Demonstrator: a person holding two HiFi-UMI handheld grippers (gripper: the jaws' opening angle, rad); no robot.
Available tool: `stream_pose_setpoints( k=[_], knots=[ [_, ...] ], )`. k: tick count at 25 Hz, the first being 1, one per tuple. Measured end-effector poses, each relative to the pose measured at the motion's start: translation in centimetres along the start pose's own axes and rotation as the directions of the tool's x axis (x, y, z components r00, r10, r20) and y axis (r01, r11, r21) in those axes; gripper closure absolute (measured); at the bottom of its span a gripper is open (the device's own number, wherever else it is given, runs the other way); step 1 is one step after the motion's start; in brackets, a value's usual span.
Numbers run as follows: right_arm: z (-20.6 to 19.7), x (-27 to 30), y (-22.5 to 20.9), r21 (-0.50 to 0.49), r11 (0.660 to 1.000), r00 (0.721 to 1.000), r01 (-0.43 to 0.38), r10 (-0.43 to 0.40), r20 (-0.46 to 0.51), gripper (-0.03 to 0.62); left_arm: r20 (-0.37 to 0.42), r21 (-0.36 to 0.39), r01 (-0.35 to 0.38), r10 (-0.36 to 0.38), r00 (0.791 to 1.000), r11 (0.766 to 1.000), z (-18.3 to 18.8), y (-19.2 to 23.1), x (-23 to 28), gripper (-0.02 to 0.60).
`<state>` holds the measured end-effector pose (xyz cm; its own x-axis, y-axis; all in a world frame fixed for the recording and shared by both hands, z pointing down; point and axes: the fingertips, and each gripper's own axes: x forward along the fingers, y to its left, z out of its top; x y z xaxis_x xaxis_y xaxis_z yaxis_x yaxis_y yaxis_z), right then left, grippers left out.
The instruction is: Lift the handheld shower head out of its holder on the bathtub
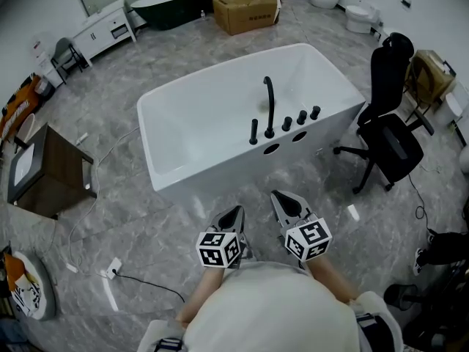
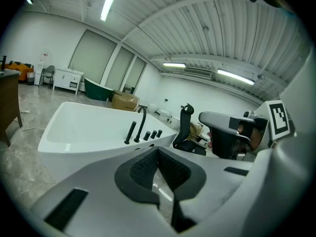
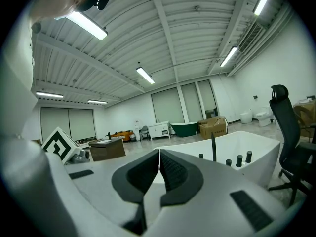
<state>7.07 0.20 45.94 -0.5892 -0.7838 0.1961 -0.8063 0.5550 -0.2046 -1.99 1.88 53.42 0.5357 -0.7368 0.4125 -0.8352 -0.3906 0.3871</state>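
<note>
Glossy grey marble-patterned floor (image 1: 146, 226) spreads all around. On it stands the smooth white rectangular bathtub (image 1: 198, 134), a black office chair (image 1: 388, 134) near its right end. Short of the tub's near wall, side by side and tilted slightly down toward it, the left gripper (image 1: 234, 213) and right gripper (image 1: 283, 199) are both closed, empty. The slim black handheld shower head (image 1: 253, 130) stands upright in its holder (image 1: 253, 142) on the near rim, beside the curved black spout (image 1: 269, 107).
</note>
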Motion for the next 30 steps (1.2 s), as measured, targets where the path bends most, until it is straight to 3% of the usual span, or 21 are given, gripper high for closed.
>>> stream_pose_setpoints(
  k=[20, 30],
  knots=[
    [2.5, 12.8, -1.7, -0.025, 0.997, 0.997, 0.076, -0.076, 0.013, 0.574, -0.014, 0.032, 0.08, -0.08, 0.997, 0.996, 7.4, 9.8, 6.5, 0.561],
    [2.4, 15.8, -3.0, -0.014, 0.991, 0.991, 0.136, -0.136, 0.002, 0.574, -0.055, 0.025, 0.103, -0.101, 0.993, 0.994, 7.7, 12.1, 7.9, 0.561]
  ],
)
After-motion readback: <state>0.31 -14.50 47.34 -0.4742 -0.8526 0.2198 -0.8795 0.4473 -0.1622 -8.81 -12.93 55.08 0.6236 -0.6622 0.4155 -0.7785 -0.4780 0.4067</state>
